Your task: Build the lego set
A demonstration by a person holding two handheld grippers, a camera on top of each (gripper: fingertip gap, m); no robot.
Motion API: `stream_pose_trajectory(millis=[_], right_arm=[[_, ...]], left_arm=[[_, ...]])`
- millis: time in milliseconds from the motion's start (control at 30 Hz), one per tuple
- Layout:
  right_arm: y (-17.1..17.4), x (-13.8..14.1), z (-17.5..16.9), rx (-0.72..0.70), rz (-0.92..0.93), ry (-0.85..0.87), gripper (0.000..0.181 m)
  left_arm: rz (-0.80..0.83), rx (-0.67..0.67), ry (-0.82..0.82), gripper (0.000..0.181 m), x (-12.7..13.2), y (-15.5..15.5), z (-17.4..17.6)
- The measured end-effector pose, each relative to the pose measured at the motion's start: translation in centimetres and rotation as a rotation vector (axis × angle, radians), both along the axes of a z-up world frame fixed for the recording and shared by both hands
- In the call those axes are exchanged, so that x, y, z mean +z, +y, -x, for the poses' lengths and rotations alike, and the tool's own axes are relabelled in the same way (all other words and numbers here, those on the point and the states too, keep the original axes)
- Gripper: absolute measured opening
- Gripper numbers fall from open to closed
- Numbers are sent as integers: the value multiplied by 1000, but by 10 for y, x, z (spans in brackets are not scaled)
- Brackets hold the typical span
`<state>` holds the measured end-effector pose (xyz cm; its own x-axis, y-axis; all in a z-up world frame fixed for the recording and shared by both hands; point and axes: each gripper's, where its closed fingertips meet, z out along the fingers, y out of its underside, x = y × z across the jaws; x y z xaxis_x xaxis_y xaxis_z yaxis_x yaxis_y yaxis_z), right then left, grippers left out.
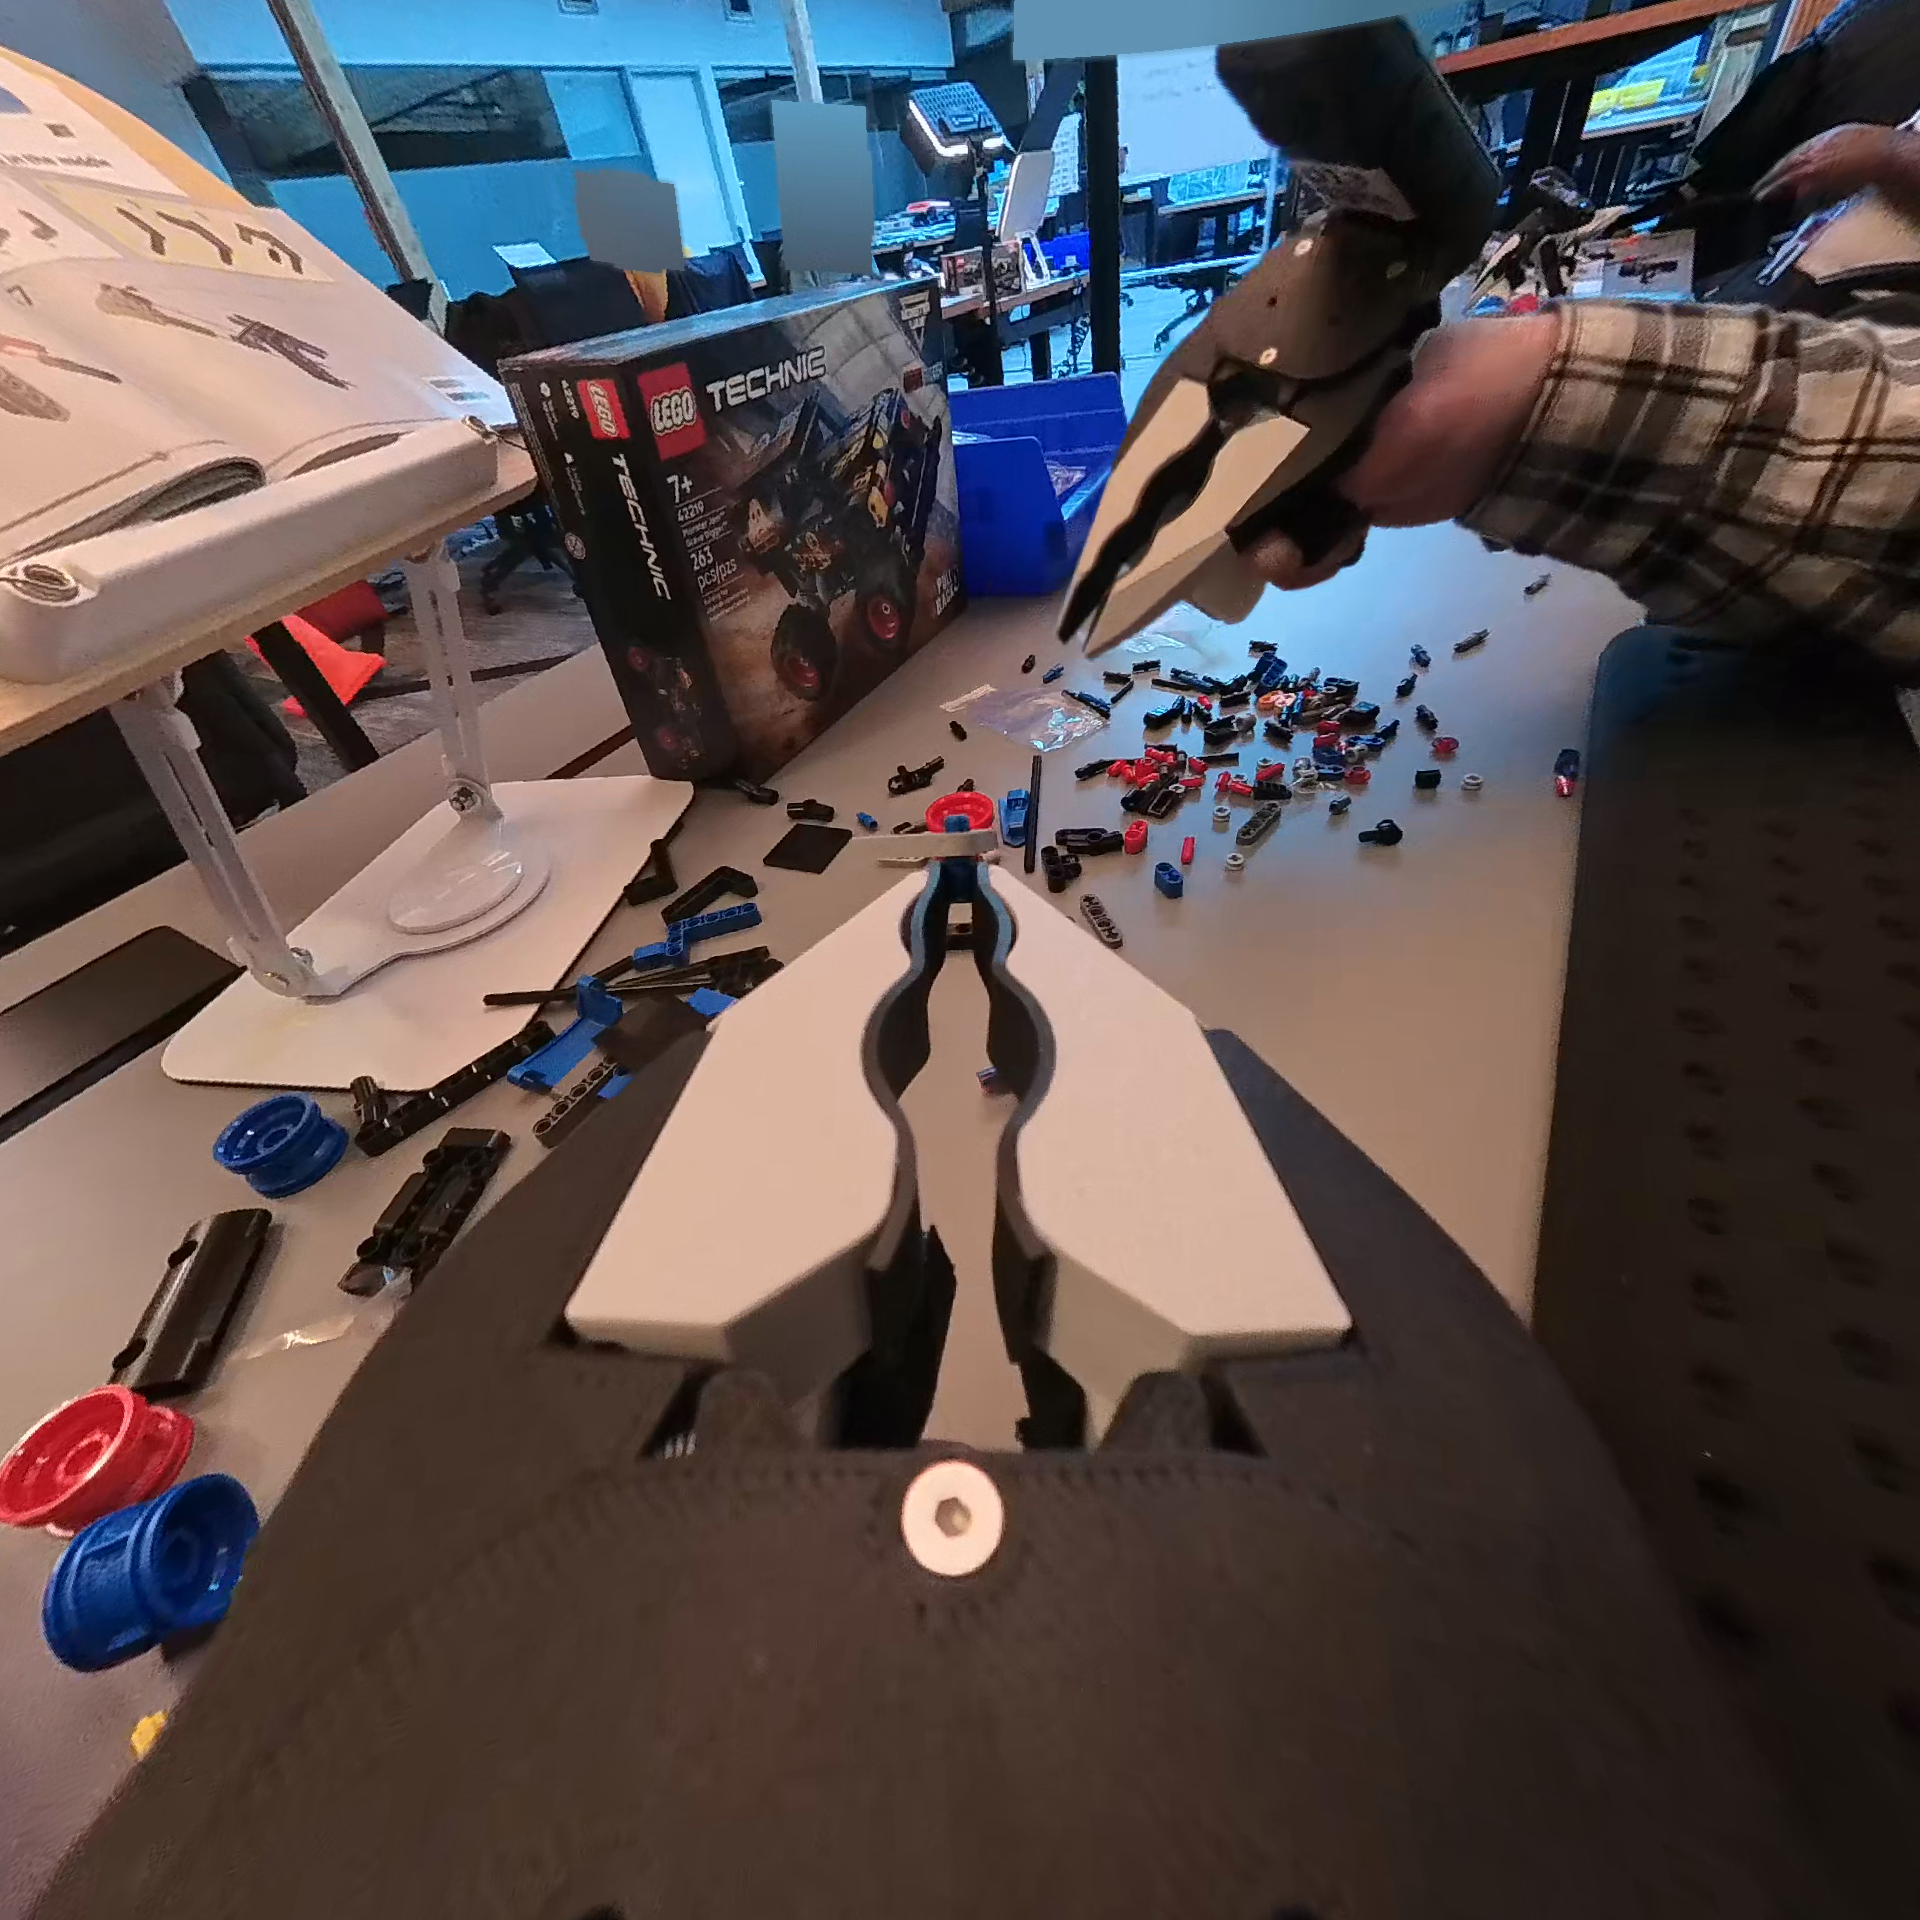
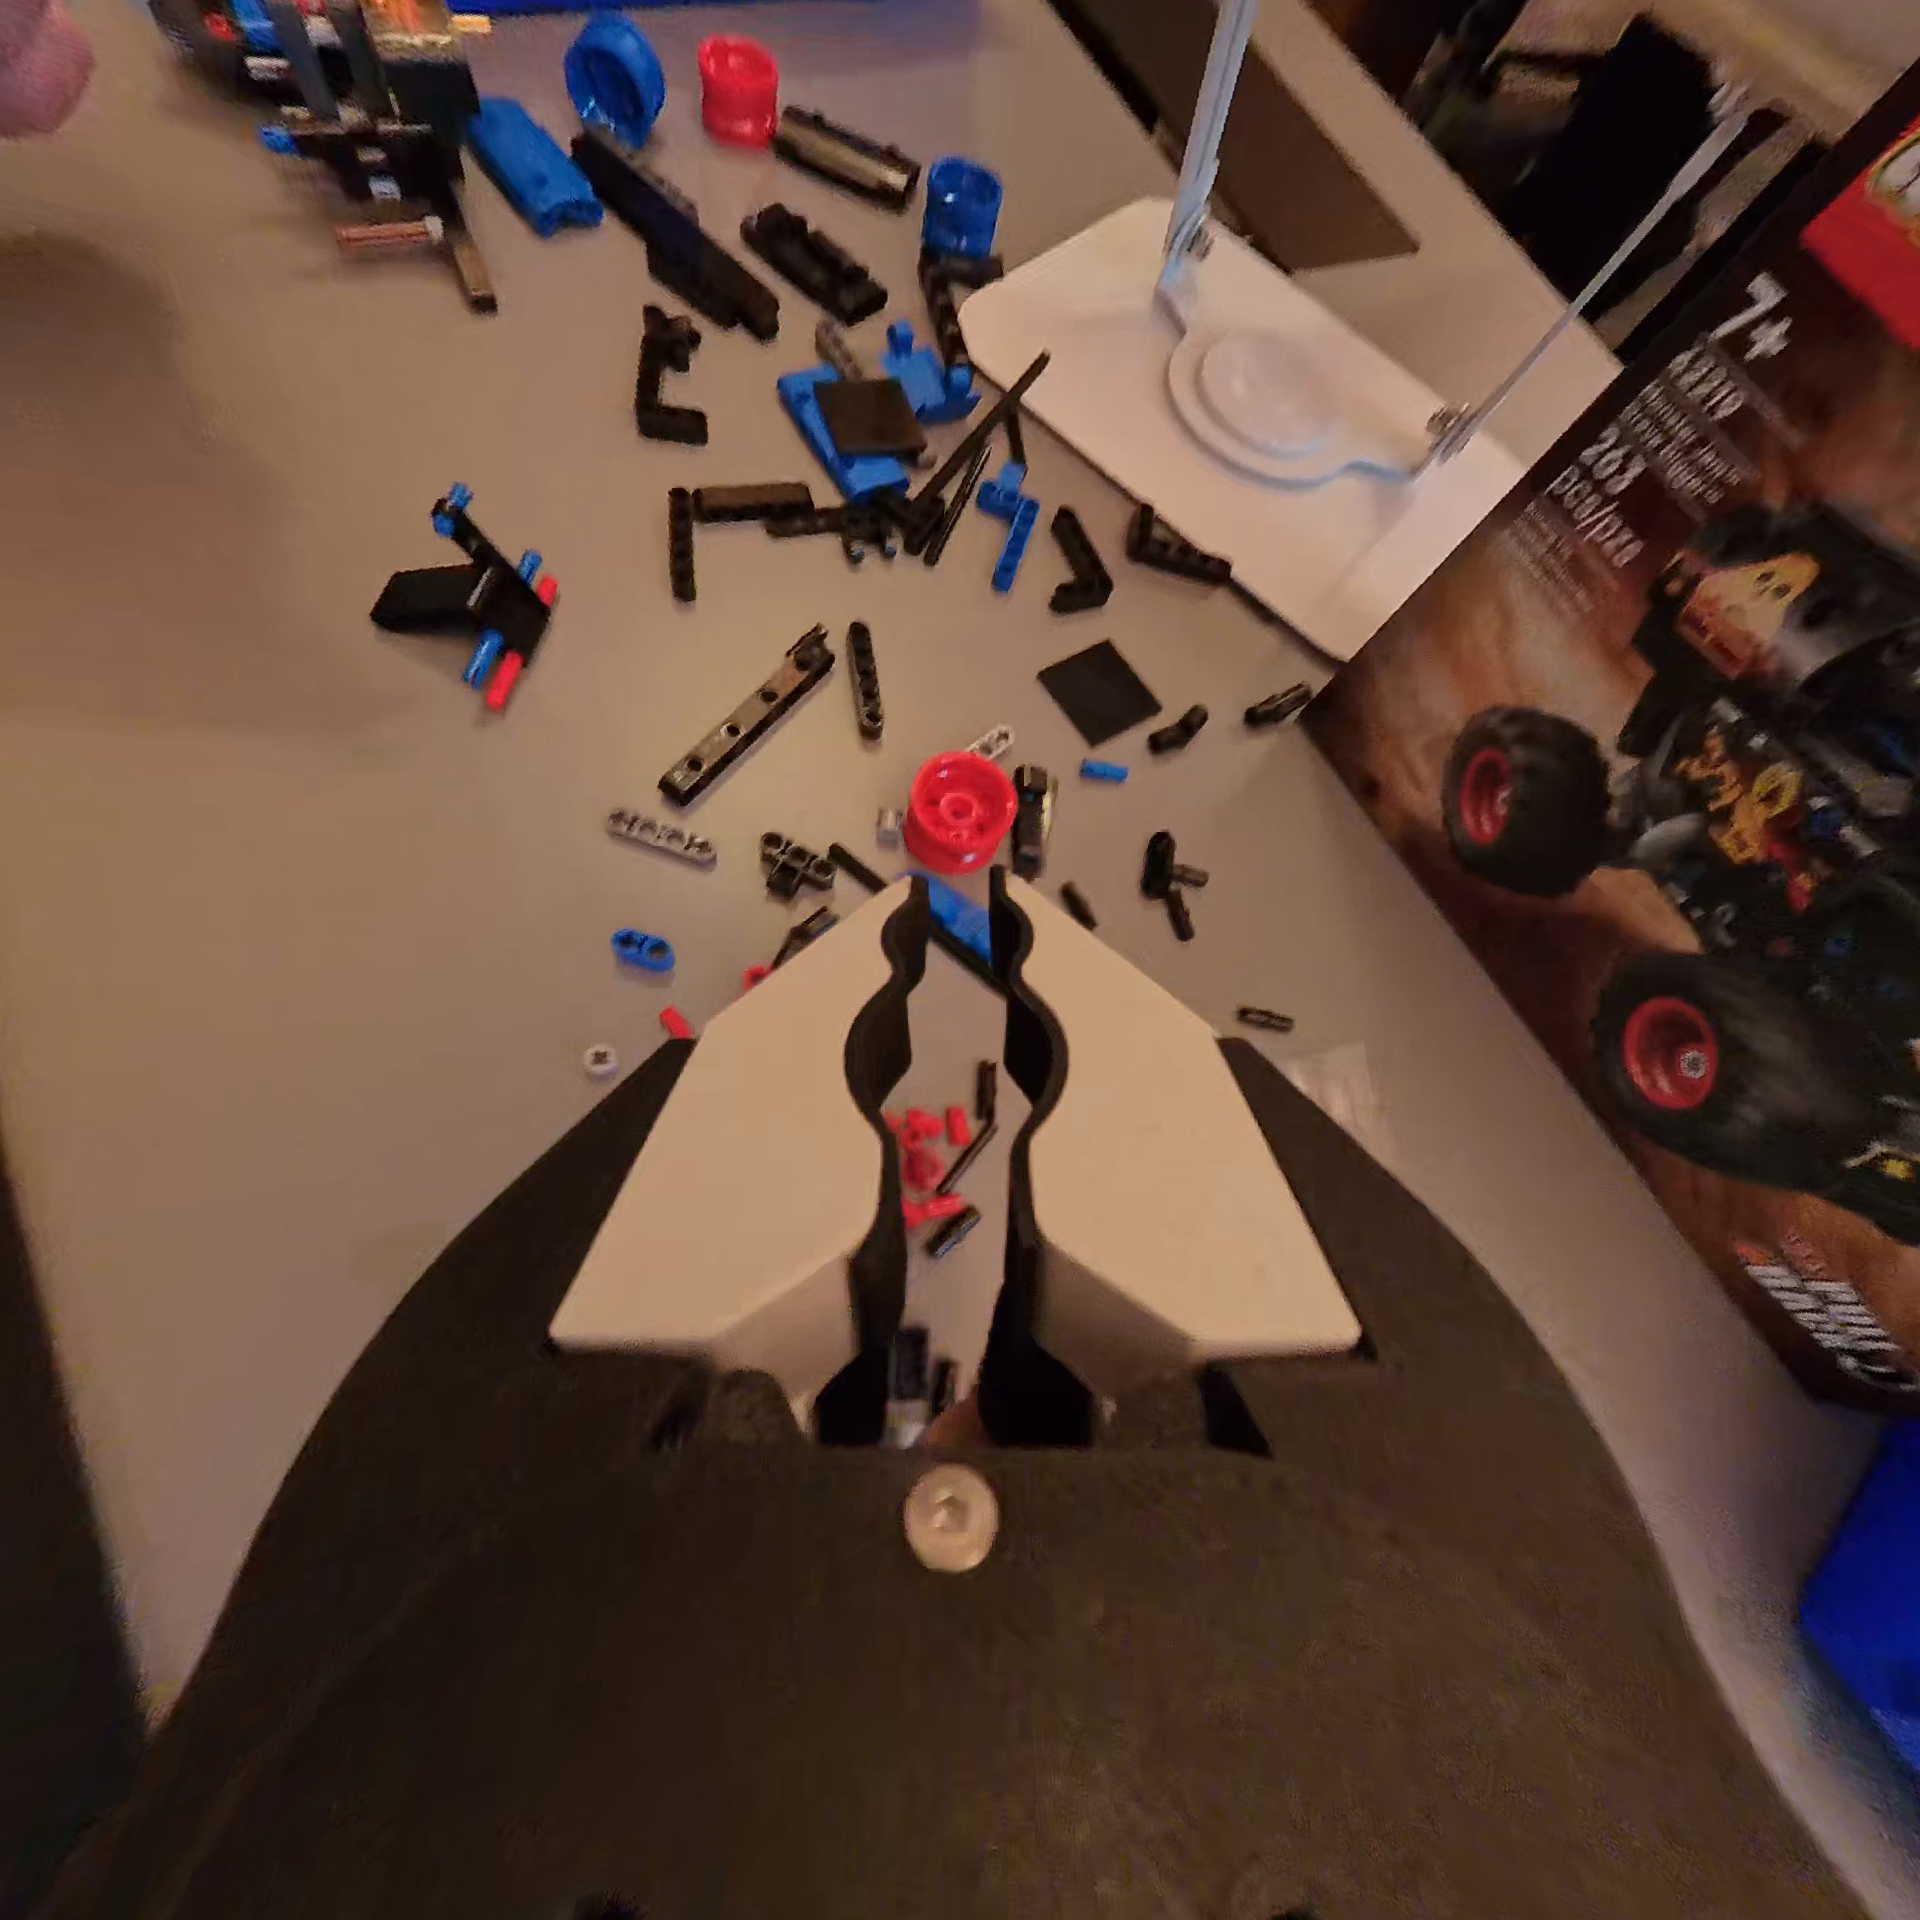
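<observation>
My left gripper (image 1: 956, 883) is in the foreground of the left wrist view. It is shut on a small blue piece with a thin light grey part (image 1: 920, 847) across its tip. Just beyond it a red wheel hub (image 1: 958, 810) lies on the grey table (image 1: 1351, 1039). My right gripper (image 1: 1081, 629) hangs in the air at the upper right, held by a hand in a plaid sleeve. In its own view my right gripper (image 2: 954, 894) is slightly open and empty, above a blue piece near the red hub (image 2: 961, 821). A blurred part-built model (image 2: 353, 125) stands at the far left.
The set's box (image 1: 769, 520) stands at the back beside a blue bin (image 1: 1029, 478). A booklet (image 1: 208, 395) rests on a white stand (image 1: 416, 935). Many small pieces (image 1: 1247, 748) lie scattered. Loose wheels (image 1: 281, 1143) lie at the left. A black mat (image 1: 1745, 1143) covers the right. The left gripper's tips are roughly 20 cm from the right gripper's. The red hub (image 2: 961, 821) is closer to my right gripper, around 8 cm from its tips; the left tips are 20 cm off. The blurred part-built model (image 2: 353, 125) is closer to my left gripper, around 15 cm from its tips; the right tips are 35 cm off.
</observation>
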<state>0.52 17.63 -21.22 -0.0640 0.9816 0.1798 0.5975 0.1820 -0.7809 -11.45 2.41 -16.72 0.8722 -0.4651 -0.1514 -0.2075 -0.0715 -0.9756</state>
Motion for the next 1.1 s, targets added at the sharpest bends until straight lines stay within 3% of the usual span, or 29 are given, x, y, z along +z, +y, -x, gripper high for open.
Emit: stream_pose_trajectory(millis=[300, 867, 1100], right_arm=[[-12, -61, 9, -69, 110, -197, 7], [-21, -72, 14, -88, 244, -224, 15], [-15, -76, 13, -98, 193, -237, 5]], left_arm=[[13, -13, 3, 1, -4, 1, -5], [23, -19, -7, 1, -6, 3, -6], [29, -21, -9, 1, -8, 3, -6]])
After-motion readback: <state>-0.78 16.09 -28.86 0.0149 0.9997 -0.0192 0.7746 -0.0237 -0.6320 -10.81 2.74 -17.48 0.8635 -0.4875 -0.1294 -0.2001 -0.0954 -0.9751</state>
